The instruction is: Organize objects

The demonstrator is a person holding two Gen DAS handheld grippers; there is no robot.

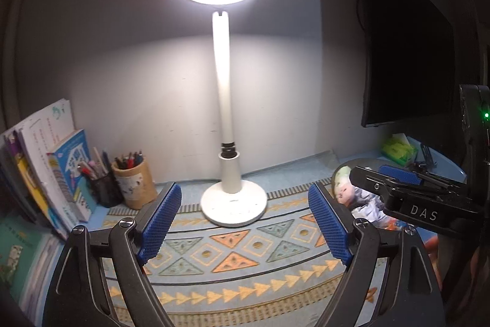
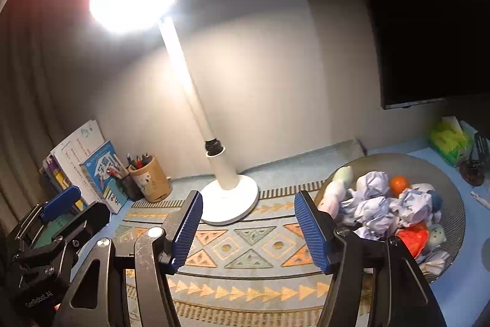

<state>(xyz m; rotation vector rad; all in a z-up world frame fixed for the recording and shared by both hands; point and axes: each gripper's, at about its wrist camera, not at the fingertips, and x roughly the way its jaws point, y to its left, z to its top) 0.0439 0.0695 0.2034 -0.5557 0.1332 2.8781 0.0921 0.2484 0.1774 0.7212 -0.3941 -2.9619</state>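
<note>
Above the patterned mat (image 1: 232, 259), both grippers gape — left gripper (image 1: 243, 222), right gripper (image 2: 248, 227) — empty.

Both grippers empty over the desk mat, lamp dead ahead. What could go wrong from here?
1. The tall lamp stands close ahead of the open left gripper; a sweep could tip it.
2. The basket is heaped with crumpled paper; grabbing there may spill some.
3. The right gripper is alongside; the two could collide.
</note>
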